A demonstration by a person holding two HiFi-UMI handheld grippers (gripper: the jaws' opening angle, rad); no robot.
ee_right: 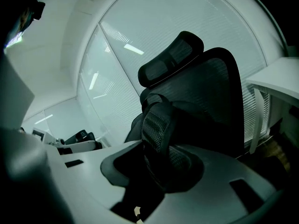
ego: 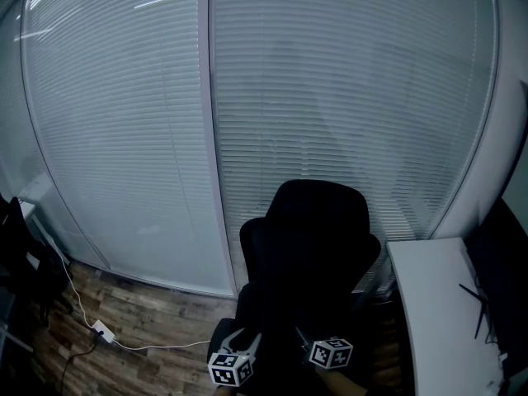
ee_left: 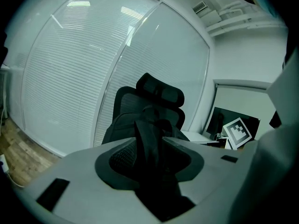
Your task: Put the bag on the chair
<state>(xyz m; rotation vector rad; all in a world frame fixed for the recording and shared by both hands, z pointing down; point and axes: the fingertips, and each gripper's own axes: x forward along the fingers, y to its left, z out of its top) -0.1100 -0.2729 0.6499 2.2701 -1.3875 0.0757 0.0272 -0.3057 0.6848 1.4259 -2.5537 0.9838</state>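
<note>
Left gripper view: bag (ee_left: 122, 125) seems settled on the chair (ee_left: 161, 91) — the letting-go step. Left gripper (ee_left: 149, 146) jaws wide, right gripper (ee_right: 161, 153) jaws partly apart, both loose around its straps (ee_right: 156, 125) — next, draw both clear.

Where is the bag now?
Left gripper view: the bag rests on the chair, by its backrest, left of the desk; its straps lie between the jaws of the left tool and right tool.

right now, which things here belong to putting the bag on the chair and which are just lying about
Job: bag, chair, left gripper, right gripper.
Lying about: desk, power strip, cable.
</note>
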